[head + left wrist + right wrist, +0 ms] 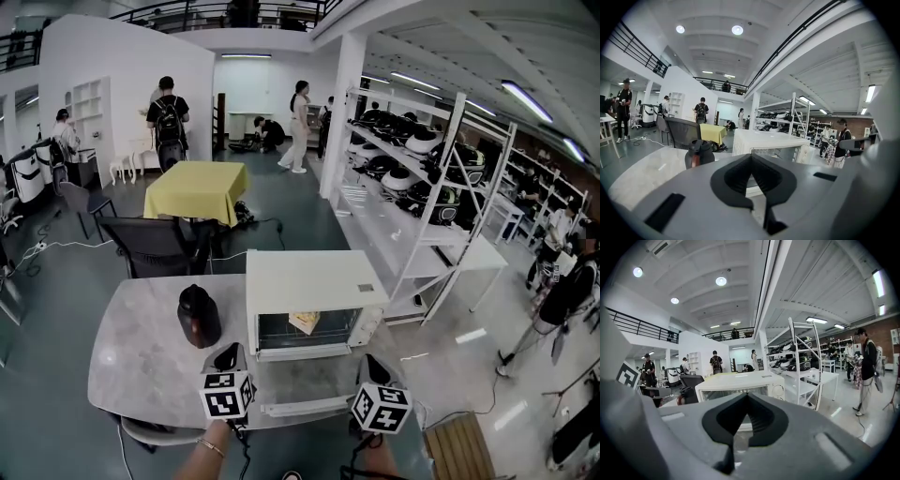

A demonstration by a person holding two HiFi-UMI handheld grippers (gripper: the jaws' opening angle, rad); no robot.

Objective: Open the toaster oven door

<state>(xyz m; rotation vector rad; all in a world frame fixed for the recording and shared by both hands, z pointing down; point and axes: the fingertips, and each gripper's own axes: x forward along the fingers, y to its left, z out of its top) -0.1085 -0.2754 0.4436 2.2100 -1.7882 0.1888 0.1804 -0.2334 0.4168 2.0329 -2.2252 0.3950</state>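
White boxy toaster oven (pixel 315 281): on grey stone-look desk (pixel 141 356), right of black rounded kettle (pixel 199 316)
Oven axis: long side left-right, glass front faces the claws
Left claw (pixel 228 355): jaws pressed together, holds nothing, short of oven
Right claw (pixel 374 363): same, closed and empty

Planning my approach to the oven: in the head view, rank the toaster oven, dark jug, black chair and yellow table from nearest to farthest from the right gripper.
From the right gripper:
1. Toaster oven, directly ahead on the marble table.
2. Dark jug, ahead-left on the same table.
3. Black chair, beyond that table's far edge, left.
4. Yellow table, farther back, left.
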